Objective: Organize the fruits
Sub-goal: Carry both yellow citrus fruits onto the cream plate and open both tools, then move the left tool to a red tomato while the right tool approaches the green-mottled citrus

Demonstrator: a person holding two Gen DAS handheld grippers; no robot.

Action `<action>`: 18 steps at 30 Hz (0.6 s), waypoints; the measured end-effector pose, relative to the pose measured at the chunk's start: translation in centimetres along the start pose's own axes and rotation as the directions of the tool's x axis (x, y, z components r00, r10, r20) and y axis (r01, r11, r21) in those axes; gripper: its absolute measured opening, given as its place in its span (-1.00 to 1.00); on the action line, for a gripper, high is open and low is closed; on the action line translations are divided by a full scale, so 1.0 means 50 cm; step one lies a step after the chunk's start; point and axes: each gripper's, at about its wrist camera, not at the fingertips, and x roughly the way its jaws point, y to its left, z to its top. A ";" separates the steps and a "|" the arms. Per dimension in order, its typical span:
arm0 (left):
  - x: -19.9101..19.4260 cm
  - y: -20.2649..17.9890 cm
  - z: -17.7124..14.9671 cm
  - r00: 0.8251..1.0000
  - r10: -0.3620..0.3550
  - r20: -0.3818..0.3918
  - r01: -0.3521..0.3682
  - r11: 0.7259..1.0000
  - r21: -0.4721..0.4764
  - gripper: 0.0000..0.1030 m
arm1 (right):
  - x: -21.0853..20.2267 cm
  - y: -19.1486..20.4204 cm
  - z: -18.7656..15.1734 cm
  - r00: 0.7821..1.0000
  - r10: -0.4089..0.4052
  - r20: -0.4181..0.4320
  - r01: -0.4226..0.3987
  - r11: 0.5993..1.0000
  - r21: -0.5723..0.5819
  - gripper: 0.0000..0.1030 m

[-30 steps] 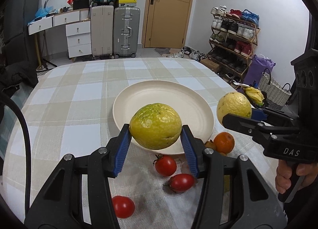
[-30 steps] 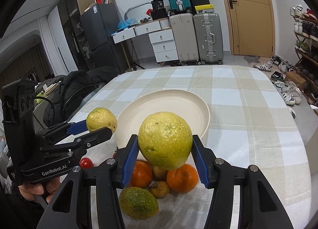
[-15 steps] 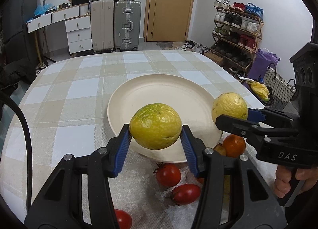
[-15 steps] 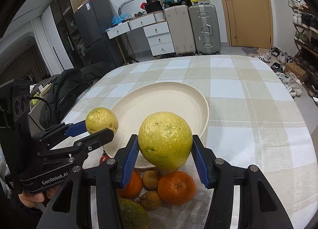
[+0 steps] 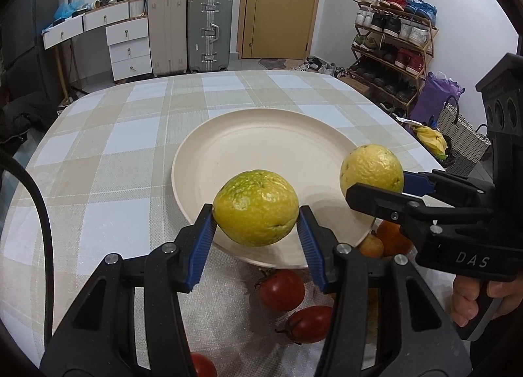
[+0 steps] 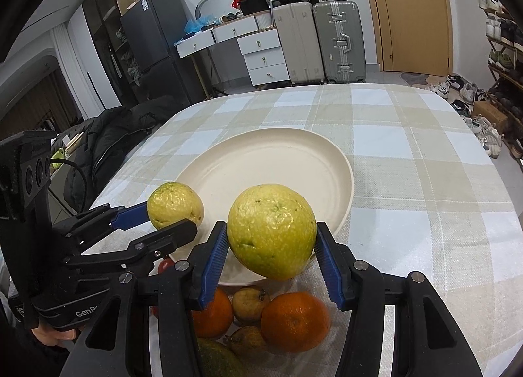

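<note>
My left gripper (image 5: 256, 218) is shut on a yellow-green citrus fruit (image 5: 255, 207), held over the near rim of the cream plate (image 5: 261, 154). My right gripper (image 6: 271, 236) is shut on a paler yellow citrus fruit (image 6: 271, 230) above the plate's (image 6: 261, 164) front edge. In the left wrist view the right gripper (image 5: 376, 179) and its fruit (image 5: 371, 167) hang at the plate's right side. In the right wrist view the left gripper (image 6: 170, 213) and its fruit (image 6: 173, 200) sit at the plate's left. The plate holds nothing.
Red tomatoes (image 5: 281, 290) lie on the checked tablecloth (image 5: 108, 161) below the left gripper. Oranges (image 6: 294, 321), small brown fruits (image 6: 250, 303) and a green fruit (image 6: 219, 360) sit under the right gripper. Suitcases, drawers and a shoe rack stand beyond the table.
Both grippers have moved forward and down toward the plate, each still gripping its citrus fruit. The plate now looks closer and larger in both views.
</note>
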 end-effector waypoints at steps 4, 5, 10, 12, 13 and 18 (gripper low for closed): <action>0.002 0.001 -0.002 1.000 0.006 -0.007 -0.006 1.000 -0.004 -0.06 | -0.001 0.000 0.000 1.000 -0.002 0.006 0.002 1.000 -0.003 0.05; 0.002 0.002 -0.002 1.000 0.007 -0.006 -0.007 1.000 -0.004 -0.06 | -0.004 0.002 -0.001 1.000 -0.007 0.010 0.007 1.000 -0.004 0.05; -0.007 0.000 -0.003 1.000 0.004 0.003 -0.004 1.000 -0.005 -0.03 | -0.013 -0.001 -0.001 0.999 -0.037 0.021 0.037 0.999 -0.001 0.32; -0.010 0.003 -0.005 1.000 0.009 0.002 -0.009 1.000 -0.006 0.09 | -0.021 -0.002 -0.004 0.998 -0.050 0.029 0.050 0.999 -0.003 0.50; -0.010 0.004 -0.006 1.000 0.023 0.000 -0.023 1.000 -0.006 0.26 | -0.027 -0.002 -0.006 0.998 -0.057 0.035 0.057 0.998 -0.001 0.65; -0.048 0.014 -0.018 0.999 0.047 0.022 -0.047 0.999 -0.016 0.71 | -0.058 -0.004 -0.012 0.996 -0.066 0.057 0.066 0.998 0.004 0.98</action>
